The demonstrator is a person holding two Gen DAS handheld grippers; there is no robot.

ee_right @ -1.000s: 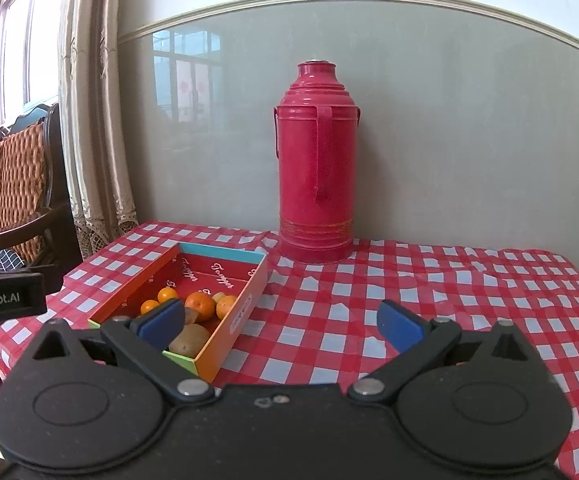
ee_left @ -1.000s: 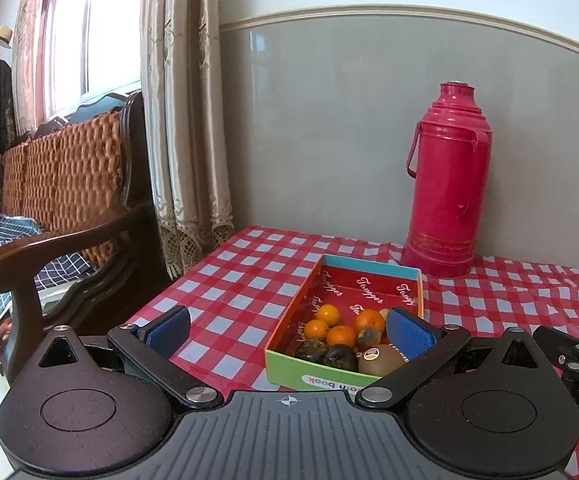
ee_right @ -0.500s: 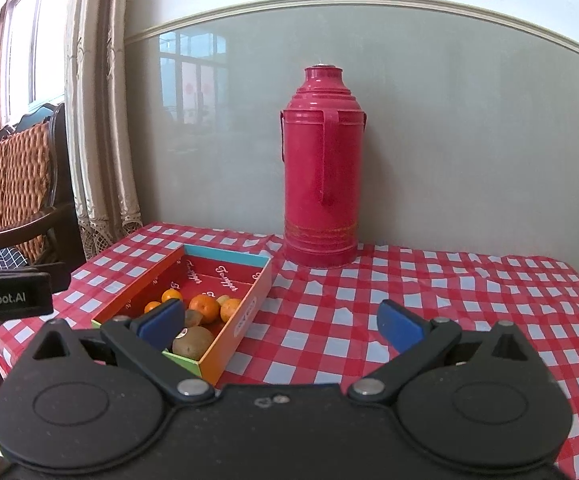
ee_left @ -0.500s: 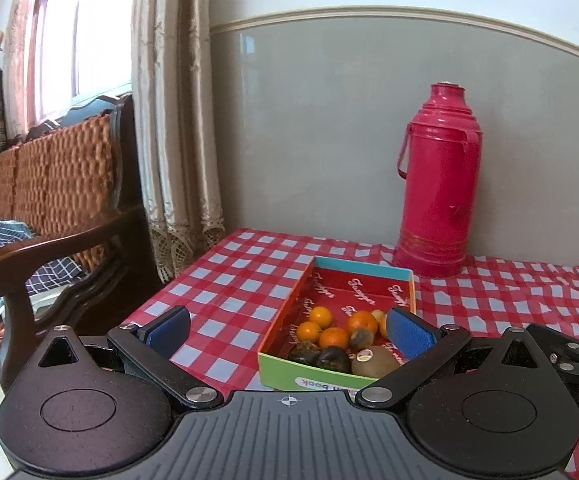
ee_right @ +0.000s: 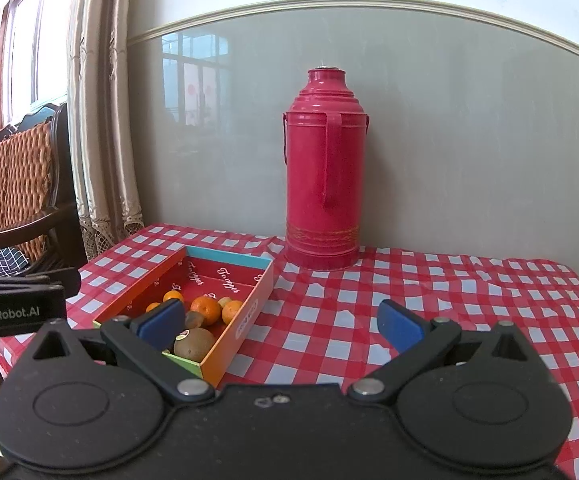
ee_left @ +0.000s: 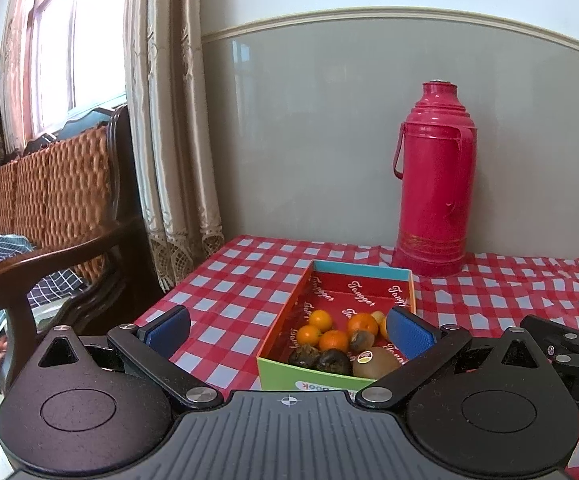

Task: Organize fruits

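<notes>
Both grippers hover with jaws spread wide, holding nothing: the left gripper (ee_left: 287, 330) just behind the near end of the cardboard box (ee_left: 289, 374), the right gripper (ee_right: 279, 320) to its right. The fruits, small oranges (ee_left: 334, 339), a kiwi (ee_left: 374, 361) and dark fruits (ee_left: 332, 361), crowd that near end. Packed so tightly, a closing pad could nudge neighbours or catch the box wall.
</notes>
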